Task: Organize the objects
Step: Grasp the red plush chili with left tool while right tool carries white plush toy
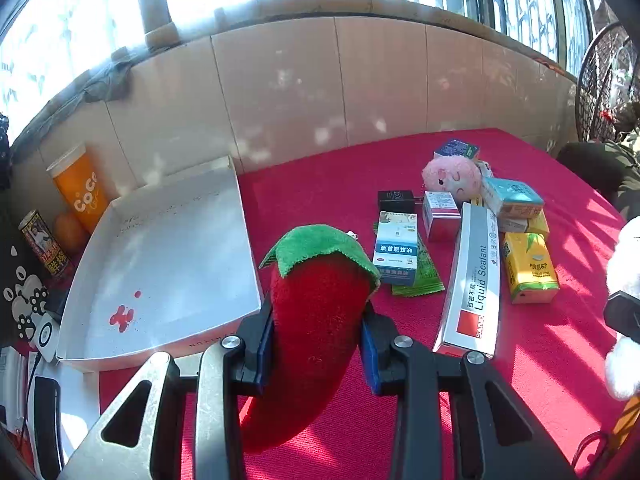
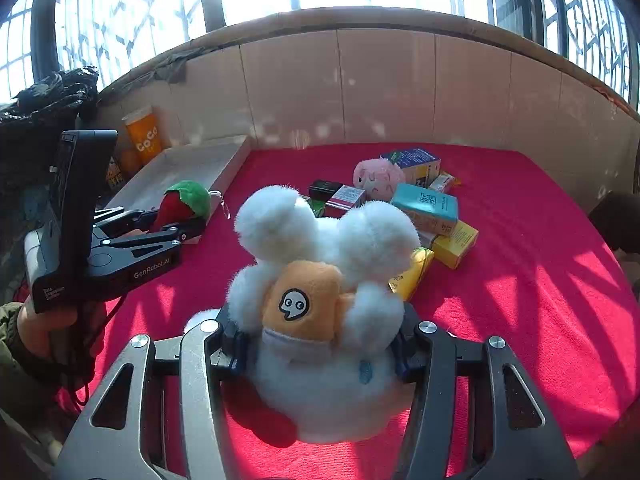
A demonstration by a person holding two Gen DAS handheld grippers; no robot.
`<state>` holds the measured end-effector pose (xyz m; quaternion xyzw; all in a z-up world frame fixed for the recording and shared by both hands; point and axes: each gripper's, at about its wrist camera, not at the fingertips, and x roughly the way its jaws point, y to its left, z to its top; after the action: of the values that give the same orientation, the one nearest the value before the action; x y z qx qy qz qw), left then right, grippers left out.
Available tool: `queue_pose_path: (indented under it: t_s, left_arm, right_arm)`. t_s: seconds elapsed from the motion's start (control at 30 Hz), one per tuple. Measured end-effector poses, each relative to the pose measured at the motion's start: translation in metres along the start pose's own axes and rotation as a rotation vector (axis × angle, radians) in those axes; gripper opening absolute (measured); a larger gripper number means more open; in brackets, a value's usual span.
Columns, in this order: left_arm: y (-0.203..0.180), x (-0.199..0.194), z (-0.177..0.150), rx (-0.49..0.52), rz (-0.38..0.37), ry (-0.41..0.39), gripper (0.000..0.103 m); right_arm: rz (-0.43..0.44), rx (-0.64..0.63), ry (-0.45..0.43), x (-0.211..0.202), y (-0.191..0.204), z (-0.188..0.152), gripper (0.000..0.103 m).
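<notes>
The left tongs clamp a red plush chili pepper with a green cap, their blue pads pressed into its sides, the toy raised off the red worktop. The right tongs grip a fluffy white plush toy with an orange backpack, likewise pinched between both pads. At ten o'clock from the pepper lies a shallow white tray, marked by small red spots; beyond it, at the wall, stands an orange cup. At two o'clock, well apart from the tray, sits a loose cluster of things: a long liquid sealant box, a yellow carton, a pink plush ball and several small packets. In the right wrist view, a hand holds the left device at nine o'clock.
</notes>
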<state>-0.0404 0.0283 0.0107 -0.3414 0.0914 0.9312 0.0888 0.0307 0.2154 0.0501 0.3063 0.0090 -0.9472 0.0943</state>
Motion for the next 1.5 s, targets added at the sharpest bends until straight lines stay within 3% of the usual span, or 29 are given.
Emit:
queue_pose_path:
  t_s: [0.03,0.1,0.2,0.37,0.73,1.0,1.5]
  left_arm:
    - [0.008,-0.005,0.003,-0.024,0.013,-0.012,0.036]
    - [0.028,-0.012,0.007,-0.079,0.045,-0.027,0.036]
    - [0.06,-0.019,0.008,-0.144,0.107,-0.042,0.036]
    - [0.11,-0.031,0.004,-0.222,0.202,-0.068,0.036]
    - [0.178,-0.044,0.024,-0.249,0.391,-0.135,0.036]
    - [0.198,-0.022,0.041,-0.269,0.386,-0.094,0.036]
    - [0.219,0.051,0.04,-0.319,0.371,0.031,0.038]
  right_arm:
    - [0.008,-0.022,-0.075,-0.01,0.005,0.005,0.053]
    - [-0.016,-0.04,-0.112,-0.013,0.02,0.019,0.053]
    - [-0.044,-0.052,-0.117,0.0,0.038,0.032,0.053]
    - [0.033,0.008,-0.084,0.027,0.058,0.049,0.053]
    - [0.142,-0.044,-0.107,0.066,0.12,0.102,0.053]
    - [0.157,-0.035,-0.063,0.109,0.16,0.135,0.053]
    - [0.119,-0.023,0.11,0.218,0.184,0.137,0.053]
